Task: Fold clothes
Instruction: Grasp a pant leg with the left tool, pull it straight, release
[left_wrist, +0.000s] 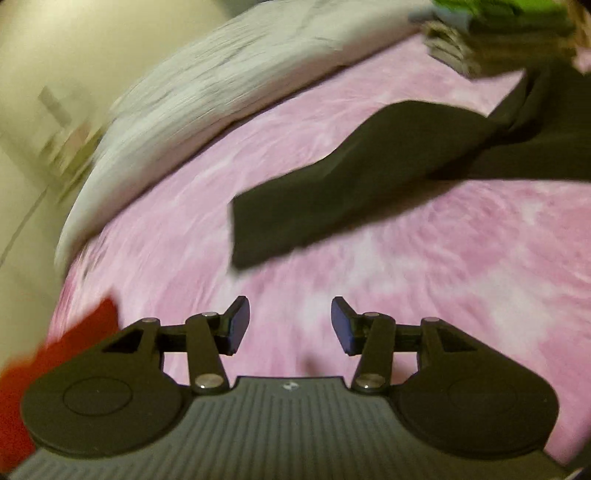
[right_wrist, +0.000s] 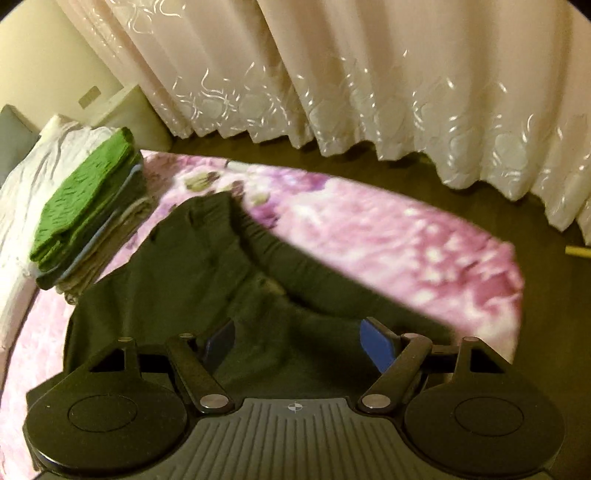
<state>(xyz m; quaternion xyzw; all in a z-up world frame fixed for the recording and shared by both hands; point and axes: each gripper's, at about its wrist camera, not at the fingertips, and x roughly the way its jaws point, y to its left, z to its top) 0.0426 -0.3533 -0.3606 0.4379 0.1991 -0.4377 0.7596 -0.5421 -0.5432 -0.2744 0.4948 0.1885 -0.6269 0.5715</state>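
A dark garment (left_wrist: 332, 195) lies spread on the pink bedspread (left_wrist: 424, 277), one sleeve reaching toward the left gripper. My left gripper (left_wrist: 290, 325) is open and empty, hovering over the bedspread just short of the sleeve end. In the right wrist view the same dark garment (right_wrist: 207, 266) lies crumpled below my right gripper (right_wrist: 299, 343), which is open with its blue fingertips (right_wrist: 376, 347) over the cloth and nothing between them. A stack of folded clothes (right_wrist: 88, 210), green on top, sits at the bed's far left; it also shows in the left wrist view (left_wrist: 498, 33).
A white pillow or duvet (left_wrist: 207, 88) runs along the bed's far side. A red cloth (left_wrist: 55, 354) lies at the left edge. White embroidered curtains (right_wrist: 369, 74) hang beyond the bed, with dark floor (right_wrist: 546, 332) past the bed's right edge.
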